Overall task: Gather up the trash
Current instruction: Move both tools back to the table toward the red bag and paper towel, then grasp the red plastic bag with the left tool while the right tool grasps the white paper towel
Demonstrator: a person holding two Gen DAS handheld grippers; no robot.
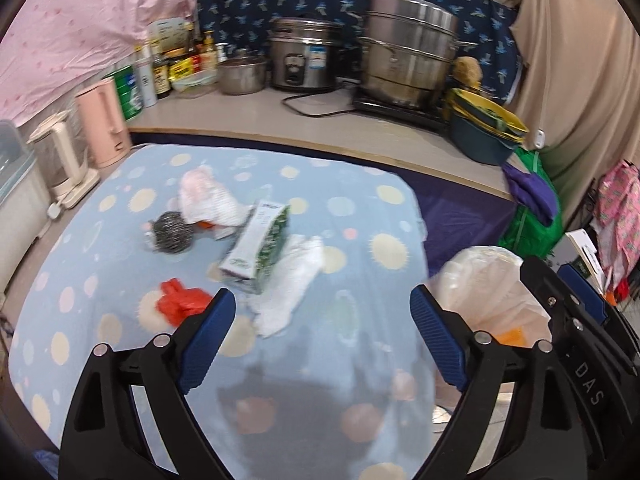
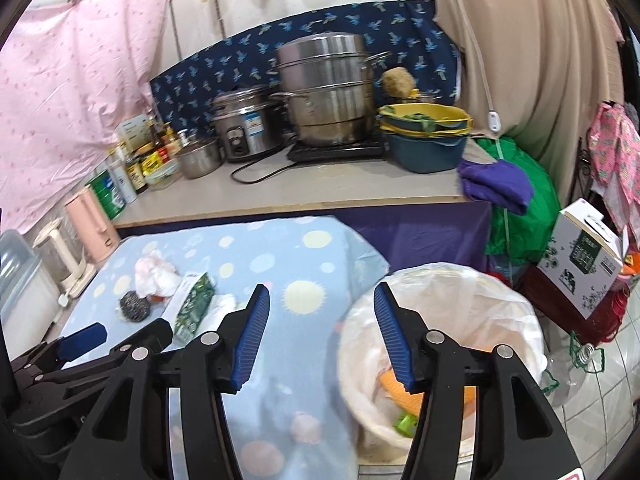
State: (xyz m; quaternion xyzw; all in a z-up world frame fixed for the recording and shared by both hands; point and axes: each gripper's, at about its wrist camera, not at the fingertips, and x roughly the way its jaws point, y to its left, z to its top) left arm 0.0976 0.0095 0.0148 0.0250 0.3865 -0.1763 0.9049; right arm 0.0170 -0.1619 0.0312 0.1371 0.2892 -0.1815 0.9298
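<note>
Soft dotted cloth is being seen beneath a wiry metal scourer, a printed cardboard carton and crumpled white paper (matt); the steamer pot is gleaming steel.

On the dotted cloth we've got five bits of rubbish: one green-and-white carton, one steel scourer, one red scrap and two crumpled white wads. One lined bin beside it, with one orange piece and one green piece inside. Two grippers, left and right.
</note>
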